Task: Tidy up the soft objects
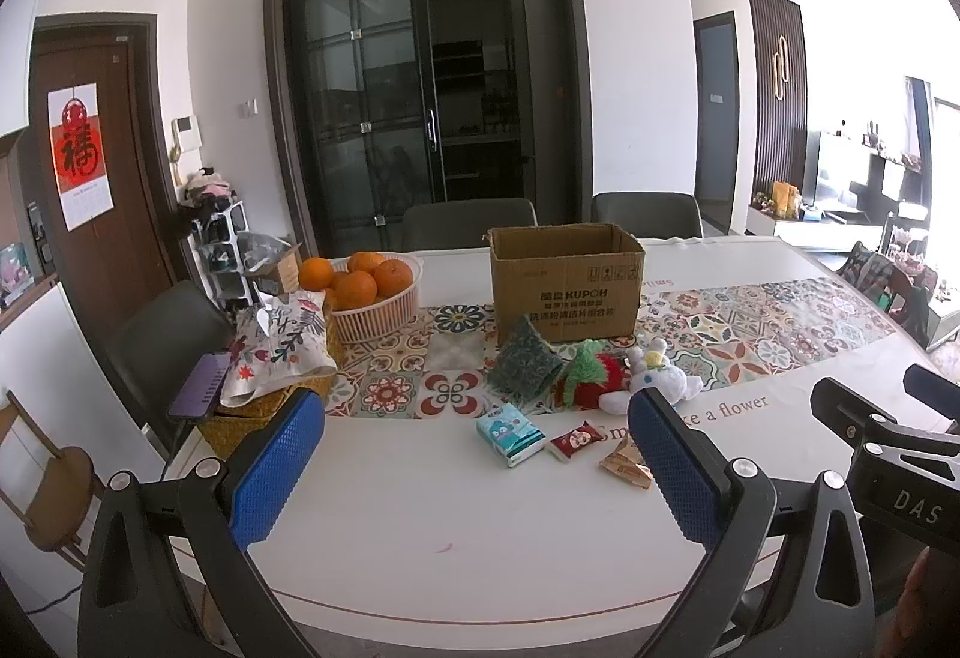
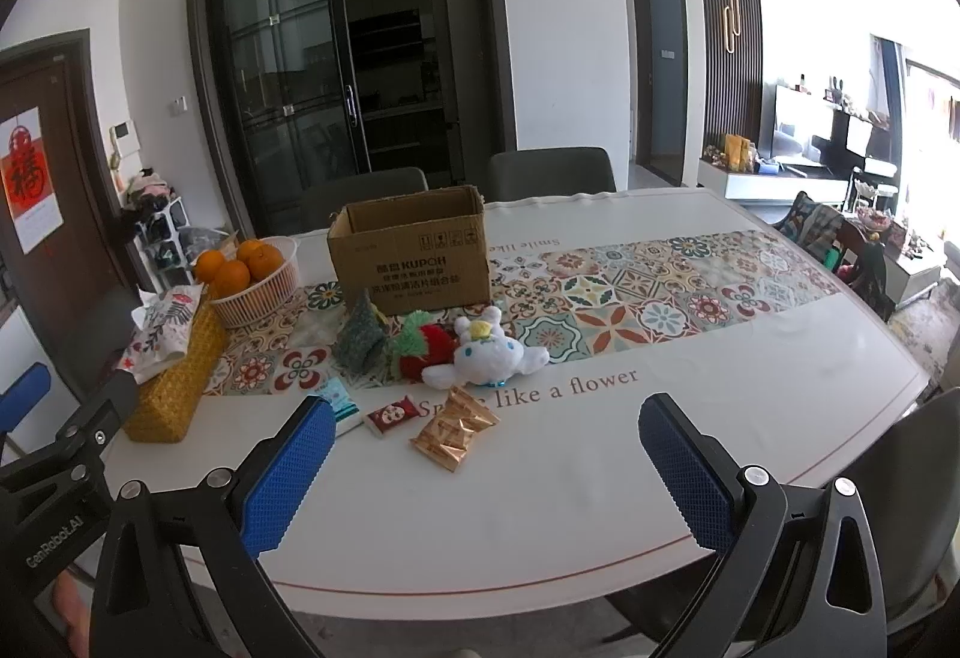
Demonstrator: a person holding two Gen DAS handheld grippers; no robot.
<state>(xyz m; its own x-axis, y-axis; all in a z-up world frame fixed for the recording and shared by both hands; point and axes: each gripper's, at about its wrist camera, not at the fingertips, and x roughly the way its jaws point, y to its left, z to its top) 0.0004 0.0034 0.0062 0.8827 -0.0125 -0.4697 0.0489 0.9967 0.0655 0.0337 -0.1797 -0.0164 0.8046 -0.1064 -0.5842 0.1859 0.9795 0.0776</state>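
— Plush white bunny (image 2: 489, 352), where is it?
— At twelve o'clock of the right gripper (image 2: 486, 454), touching the red strawberry plush (image 2: 429, 349), before the cardboard box (image 2: 414, 253).
— Handling?
— Light and squashy, I'd judge; pinch the round body. Both right and left gripper (image 1: 474, 454) gape, holding nothing.

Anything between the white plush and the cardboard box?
Nothing: in the right wrist view only patterned runner separates white plush from cardboard box.
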